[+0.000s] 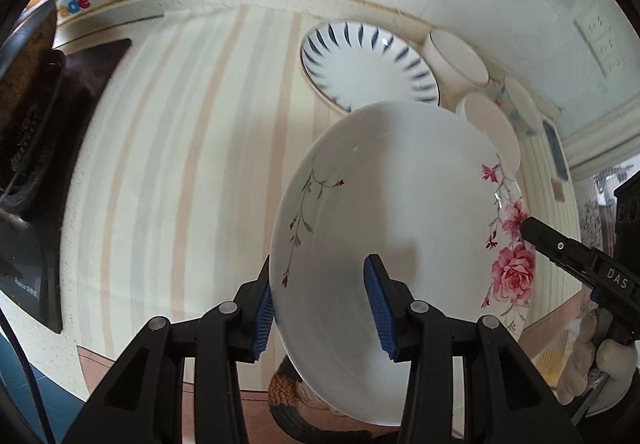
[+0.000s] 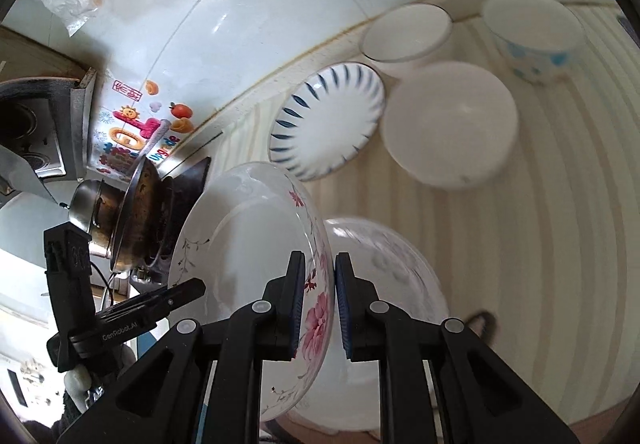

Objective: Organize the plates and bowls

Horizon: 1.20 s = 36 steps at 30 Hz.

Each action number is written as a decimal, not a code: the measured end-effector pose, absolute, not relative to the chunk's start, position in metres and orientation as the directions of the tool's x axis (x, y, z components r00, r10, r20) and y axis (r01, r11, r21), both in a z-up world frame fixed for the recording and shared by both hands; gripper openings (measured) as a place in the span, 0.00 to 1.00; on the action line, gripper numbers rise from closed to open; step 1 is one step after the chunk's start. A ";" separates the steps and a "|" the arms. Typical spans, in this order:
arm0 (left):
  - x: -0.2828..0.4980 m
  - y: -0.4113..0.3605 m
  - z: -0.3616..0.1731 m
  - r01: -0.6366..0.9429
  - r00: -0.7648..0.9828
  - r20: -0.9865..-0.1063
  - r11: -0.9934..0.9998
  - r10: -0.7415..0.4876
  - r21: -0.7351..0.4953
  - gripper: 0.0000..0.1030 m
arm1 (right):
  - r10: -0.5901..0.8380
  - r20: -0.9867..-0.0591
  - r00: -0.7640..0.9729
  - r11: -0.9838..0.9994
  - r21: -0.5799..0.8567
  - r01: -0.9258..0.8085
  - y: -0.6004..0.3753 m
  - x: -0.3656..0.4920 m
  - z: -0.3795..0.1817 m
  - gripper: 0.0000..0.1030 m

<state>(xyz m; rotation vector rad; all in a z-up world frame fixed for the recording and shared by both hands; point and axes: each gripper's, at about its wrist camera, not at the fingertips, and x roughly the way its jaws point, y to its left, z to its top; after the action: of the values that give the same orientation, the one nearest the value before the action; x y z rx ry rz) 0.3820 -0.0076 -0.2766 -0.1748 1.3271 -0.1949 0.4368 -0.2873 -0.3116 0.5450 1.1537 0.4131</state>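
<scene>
A white plate with pink roses (image 1: 400, 204) is held off the striped table, tilted on edge. My left gripper (image 1: 320, 308) straddles its near rim with the jaws wide; whether the pads touch I cannot tell. My right gripper (image 2: 320, 308) is shut on the opposite rim of the rose plate (image 2: 248, 228), and it shows at the right of the left wrist view (image 1: 560, 248). A second floral plate (image 2: 384, 284) lies flat on the table under it. A blue-striped plate (image 2: 328, 120) and three white bowls (image 2: 448, 124) (image 2: 408, 32) (image 2: 536, 32) stand further back.
A dark wok and steel pot (image 2: 132, 212) sit on a stove at the left. A tiled wall with colourful stickers (image 2: 140, 128) runs behind the table. The striped tablecloth (image 1: 180, 164) covers the surface.
</scene>
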 end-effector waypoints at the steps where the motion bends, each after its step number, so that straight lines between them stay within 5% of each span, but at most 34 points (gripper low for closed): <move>1: 0.381 -0.012 -0.281 0.051 0.217 -0.948 0.973 -0.232 -0.227 0.38 | 0.568 -0.745 0.349 0.800 0.599 -0.022 -0.292 0.431 -0.316 0.17; 36: 0.379 -0.066 -0.327 0.150 0.098 -0.991 0.986 -0.091 -0.075 0.39 | 0.521 -0.816 0.250 0.831 0.551 0.069 -0.331 0.409 -0.375 0.17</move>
<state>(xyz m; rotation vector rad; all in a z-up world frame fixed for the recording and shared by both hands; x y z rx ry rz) 0.3791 -0.0660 -0.3268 0.0488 1.4616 -0.1779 0.4087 -0.3310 -0.3750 0.5429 1.2975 0.3286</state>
